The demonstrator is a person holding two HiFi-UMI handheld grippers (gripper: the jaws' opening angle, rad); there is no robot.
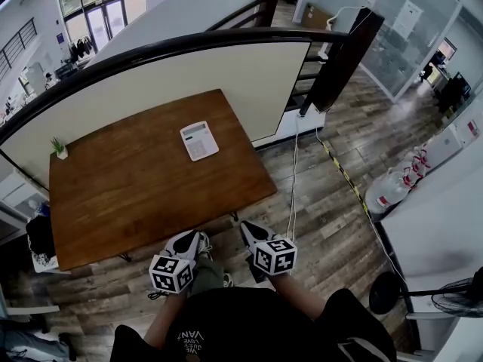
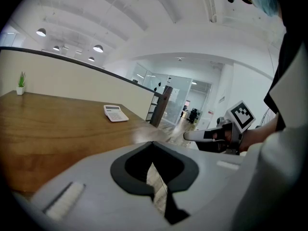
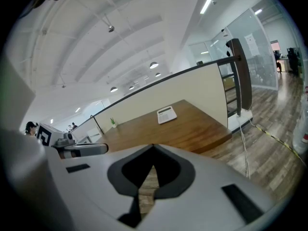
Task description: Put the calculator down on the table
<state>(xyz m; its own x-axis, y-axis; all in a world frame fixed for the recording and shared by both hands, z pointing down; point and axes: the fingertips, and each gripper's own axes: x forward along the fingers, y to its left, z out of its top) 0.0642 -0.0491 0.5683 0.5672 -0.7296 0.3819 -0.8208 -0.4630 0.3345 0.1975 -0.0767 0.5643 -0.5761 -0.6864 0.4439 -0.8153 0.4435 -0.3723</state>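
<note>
Head view looks steeply down on a brown wooden counter (image 1: 136, 187) with a white calculator (image 1: 199, 140) lying flat on its far part, face up and touching nothing else. Both grippers hang at the near edge, well apart from the calculator. The left gripper (image 1: 185, 243) and the right gripper (image 1: 256, 236) sit side by side, each with its marker cube (image 1: 172, 272) toward the person, and neither carries anything.

Left gripper view has the left gripper (image 2: 153, 143) with its jaws pressed together, tips meeting and nothing between them. Only floor planks show through the slit lower down. From this gripper the calculator (image 2: 115, 113) lies ahead and off to the left, far across the counter (image 2: 57, 124). The right gripper (image 2: 190, 135) reaches in just beside it on the right.

Right gripper view shows the right gripper (image 3: 153, 147) with its tips likewise touching and gripping nothing. The calculator (image 3: 166, 114) lies ahead of it and slightly to the right, on the counter (image 3: 192, 129) well beyond the jaws. The left gripper (image 3: 103, 149) shows to its left.

A small green plant (image 1: 59, 148), in what seems to be a white pot, stands at the far corner of the counter, further left of both grippers than the calculator is.
</note>
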